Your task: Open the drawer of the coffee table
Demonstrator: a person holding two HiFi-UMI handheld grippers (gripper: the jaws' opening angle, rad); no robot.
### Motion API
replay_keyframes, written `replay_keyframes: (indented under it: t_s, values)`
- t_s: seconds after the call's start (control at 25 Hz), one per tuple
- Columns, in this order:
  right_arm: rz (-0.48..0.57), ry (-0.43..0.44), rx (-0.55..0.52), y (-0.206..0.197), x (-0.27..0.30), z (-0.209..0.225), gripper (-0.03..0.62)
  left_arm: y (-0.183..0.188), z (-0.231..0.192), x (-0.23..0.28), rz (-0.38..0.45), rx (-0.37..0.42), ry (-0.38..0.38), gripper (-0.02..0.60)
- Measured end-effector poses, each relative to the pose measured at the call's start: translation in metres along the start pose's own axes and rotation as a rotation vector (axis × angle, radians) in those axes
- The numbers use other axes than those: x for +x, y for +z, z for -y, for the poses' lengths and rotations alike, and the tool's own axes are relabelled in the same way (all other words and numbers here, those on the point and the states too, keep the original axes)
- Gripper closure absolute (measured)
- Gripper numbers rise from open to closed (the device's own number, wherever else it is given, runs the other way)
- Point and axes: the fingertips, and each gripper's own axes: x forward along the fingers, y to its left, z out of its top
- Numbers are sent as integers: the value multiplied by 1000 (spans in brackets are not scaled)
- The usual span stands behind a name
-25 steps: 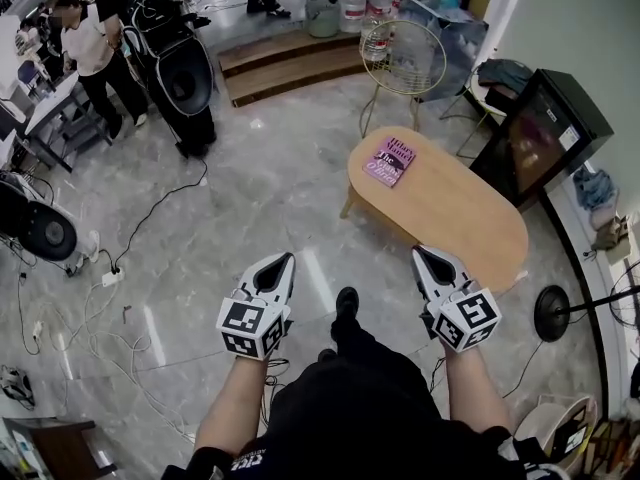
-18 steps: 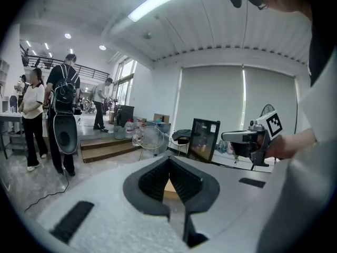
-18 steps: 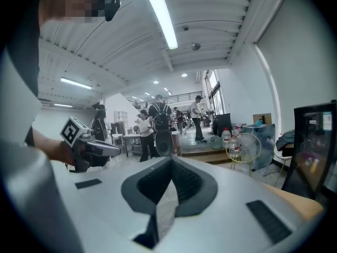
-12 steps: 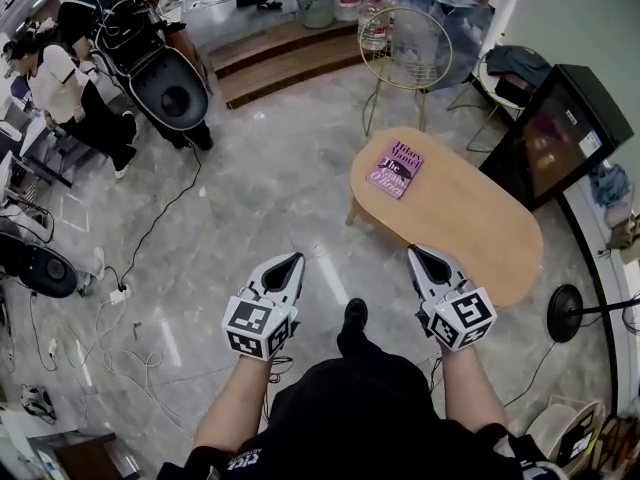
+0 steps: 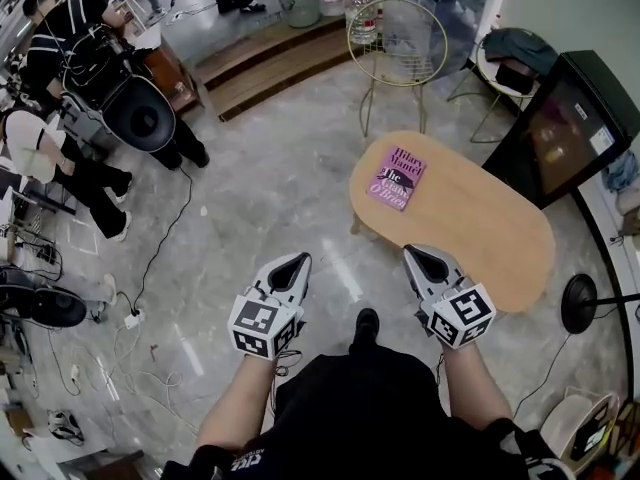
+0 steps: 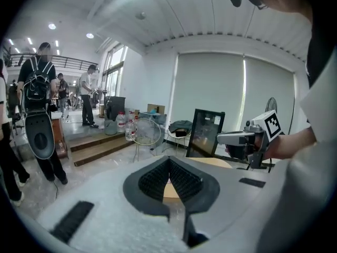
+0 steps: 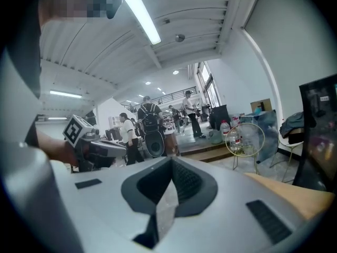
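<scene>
The oval wooden coffee table stands on the marble floor ahead and to my right, with a pink book on its near-left end. No drawer shows in any view. My left gripper hangs shut and empty over the floor, left of the table. My right gripper is also shut and empty, its tip just over the table's near edge. In the left gripper view the closed left gripper points toward the table top. In the right gripper view the tabletop lies to the right of the shut right gripper.
A gold wire chair stands beyond the table, a black screen to its right and a fan stand near its right end. Cables trail over the floor at left, near several people. Wooden steps lie at the back.
I have walked toward the table with both shut grippers held out. The table now lies closer and lower in the head view. The people at left have shifted.
</scene>
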Motion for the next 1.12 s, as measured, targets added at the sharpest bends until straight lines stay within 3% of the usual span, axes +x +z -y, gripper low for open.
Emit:
replay_keyframes:
  t_s: [0.12, 0.36, 0.8, 1.0, 1.12]
  values:
    - [3, -14, -8, 2, 7, 11, 588, 5, -3, 12, -7, 45, -7, 580]
    - [8, -58, -8, 6, 5, 18, 588, 17, -7, 34, -3, 62, -60, 580]
    - [-12, -314, 24, 13, 7, 33, 588, 27, -26, 93, 1, 113, -306, 580]
    - [27, -365, 46, 22, 27, 20, 588, 22, -48, 116, -3, 79, -385, 580]
    - [34, -426, 72, 23, 33, 9, 588, 26, -58, 119, -2, 97, -447, 580]
